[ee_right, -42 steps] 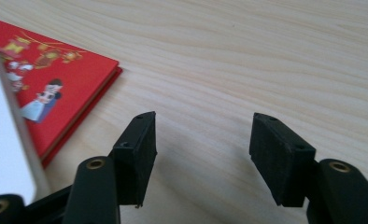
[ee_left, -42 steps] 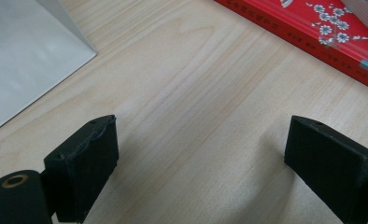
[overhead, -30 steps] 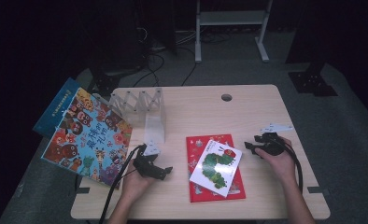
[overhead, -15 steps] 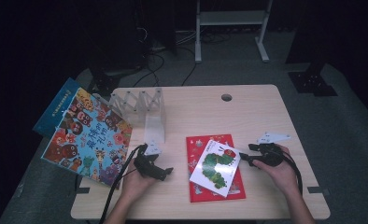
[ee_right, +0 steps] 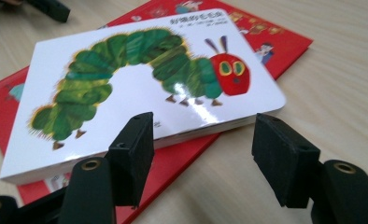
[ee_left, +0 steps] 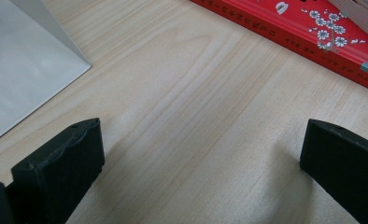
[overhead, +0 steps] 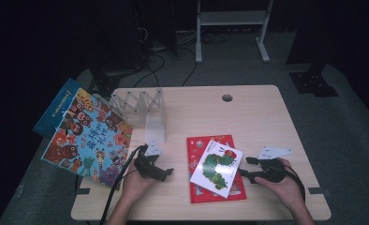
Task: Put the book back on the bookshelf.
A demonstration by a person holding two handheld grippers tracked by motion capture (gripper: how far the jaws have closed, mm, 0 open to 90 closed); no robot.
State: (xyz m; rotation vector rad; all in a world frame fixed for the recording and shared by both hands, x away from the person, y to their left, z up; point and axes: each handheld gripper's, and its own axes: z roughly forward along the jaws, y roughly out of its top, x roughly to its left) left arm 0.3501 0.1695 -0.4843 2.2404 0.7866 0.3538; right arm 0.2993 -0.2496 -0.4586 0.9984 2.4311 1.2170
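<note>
My right gripper (overhead: 246, 167) has slid in across the table (overhead: 248, 112) toward the books: a second ago it sat out near the right edge, and now its tips are right at the near corner of the caterpillar book (overhead: 216, 167). In the right gripper view the jaws have just been opening a little wider, and they stand apart with nothing between them; the book's white edge (ee_right: 140, 88) sits just ahead of the left one, not yet inside the gap. That book lies flat on top of the red book (overhead: 195, 146), turned at an angle so one corner hangs over the red cover's right side, near the front of the table. I read this as lining up for a grab on the overhanging edge, so the wider opening makes sense: the book is a thick board one and needs room to slip in. My left gripper (overhead: 160, 171) hasn't budged; it rests on the wood left of the red book, jaws spread wide on bare table in the left gripper view, red cover (ee_left: 313, 37) across the top right and the clear stand's base (ee_left: 18, 65) at the upper left. Further back the clear rack (overhead: 143, 103) stands empty, and the big colourful book (overhead: 89, 138) with a blue one (overhead: 56, 110) under it hangs off the table's left edge. Next I'd judge the jaws need to go one above and one below that corner.
</note>
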